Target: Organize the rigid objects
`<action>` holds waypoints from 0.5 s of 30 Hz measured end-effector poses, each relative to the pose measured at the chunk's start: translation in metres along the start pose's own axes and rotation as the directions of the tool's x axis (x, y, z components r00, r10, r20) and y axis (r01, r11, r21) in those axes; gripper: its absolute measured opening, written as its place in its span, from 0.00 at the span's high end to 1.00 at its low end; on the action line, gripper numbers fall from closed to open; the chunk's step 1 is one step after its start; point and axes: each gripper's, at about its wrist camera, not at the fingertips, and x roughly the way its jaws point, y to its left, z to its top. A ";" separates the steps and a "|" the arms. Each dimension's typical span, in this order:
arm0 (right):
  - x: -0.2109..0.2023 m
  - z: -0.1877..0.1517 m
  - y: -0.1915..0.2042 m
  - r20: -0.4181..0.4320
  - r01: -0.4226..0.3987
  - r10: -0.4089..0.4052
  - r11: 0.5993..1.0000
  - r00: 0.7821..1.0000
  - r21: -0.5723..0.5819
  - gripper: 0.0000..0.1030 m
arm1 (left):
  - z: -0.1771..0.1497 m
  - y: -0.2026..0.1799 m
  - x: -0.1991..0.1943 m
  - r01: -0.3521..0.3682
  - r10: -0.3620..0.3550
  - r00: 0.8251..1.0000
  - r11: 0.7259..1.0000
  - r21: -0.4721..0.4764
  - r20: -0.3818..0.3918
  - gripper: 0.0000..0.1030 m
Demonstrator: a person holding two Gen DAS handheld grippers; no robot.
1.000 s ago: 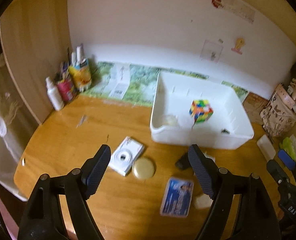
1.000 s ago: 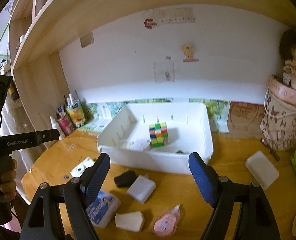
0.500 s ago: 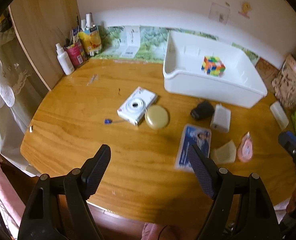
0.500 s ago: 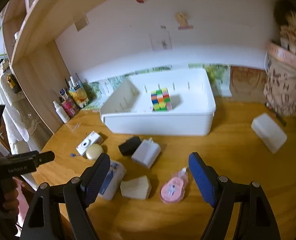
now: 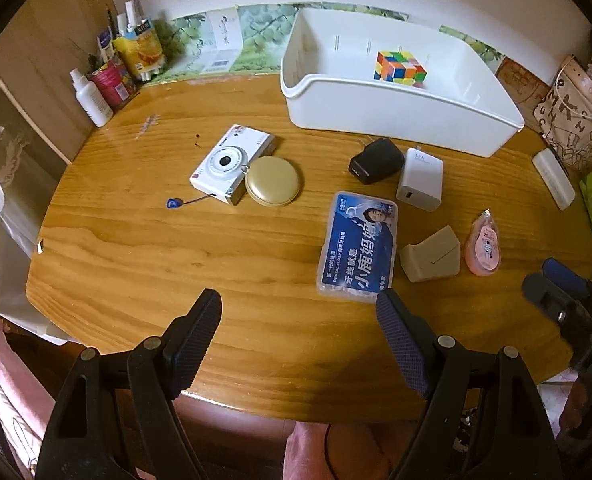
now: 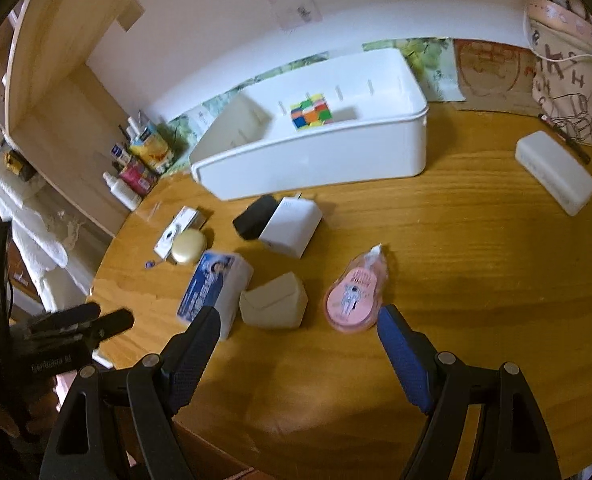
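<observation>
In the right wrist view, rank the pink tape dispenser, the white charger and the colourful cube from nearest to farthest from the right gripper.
From the right gripper:
1. Pink tape dispenser, just ahead, by the right fingertip.
2. White charger, mid-table, beside a black adapter.
3. Colourful cube, inside the white bin at the back.

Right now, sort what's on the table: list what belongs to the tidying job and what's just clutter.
For the job: white bin, puzzle cube, camera, black charger, white charger, floss box, pink tape.

Just lying about: bottles, patterned bag.
</observation>
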 end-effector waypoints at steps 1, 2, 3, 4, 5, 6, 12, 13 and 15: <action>0.002 -0.001 0.002 -0.011 0.002 -0.002 1.000 1.000 -0.017 0.21 | 0.003 -0.001 0.002 -0.002 0.002 1.000 1.000 0.003 -0.009 0.20; 0.003 -0.001 0.004 -0.020 0.001 -0.002 0.999 1.000 -0.034 0.21 | 0.006 -0.002 0.004 -0.001 0.001 1.000 1.000 0.006 -0.024 0.20; 0.004 -0.001 0.006 -0.025 -0.001 -0.001 0.999 1.000 -0.049 0.21 | 0.010 -0.003 0.007 0.004 -0.003 0.999 1.000 0.008 -0.037 0.20; 0.005 -0.001 0.009 -0.031 -0.004 0.002 0.998 1.000 -0.067 0.21 | 0.013 -0.005 0.010 0.011 -0.010 0.998 1.000 0.008 -0.056 0.20; 0.007 -0.001 0.012 -0.034 -0.006 0.003 0.996 0.999 -0.088 0.21 | 0.016 -0.006 0.013 0.017 -0.016 0.997 1.000 0.009 -0.070 0.20; 0.008 0.000 0.014 -0.038 -0.007 0.004 0.995 0.999 -0.103 0.21 | 0.019 -0.008 0.017 0.023 -0.021 0.996 1.000 0.013 -0.089 0.20; 0.025 0.002 0.030 -0.072 -0.005 -0.009 0.980 0.997 -0.200 0.21 | 0.034 -0.016 0.039 0.052 -0.045 0.981 0.998 0.029 -0.191 0.20; 0.029 0.002 0.034 -0.078 -0.005 -0.012 0.975 0.997 -0.220 0.21 | 0.037 -0.017 0.043 0.057 -0.050 0.977 0.998 0.027 -0.206 0.20; 0.035 0.002 0.038 -0.086 0.005 -0.028 0.967 0.996 -0.256 0.21 | 0.042 -0.017 0.048 0.071 -0.064 0.971 0.997 0.020 -0.229 0.20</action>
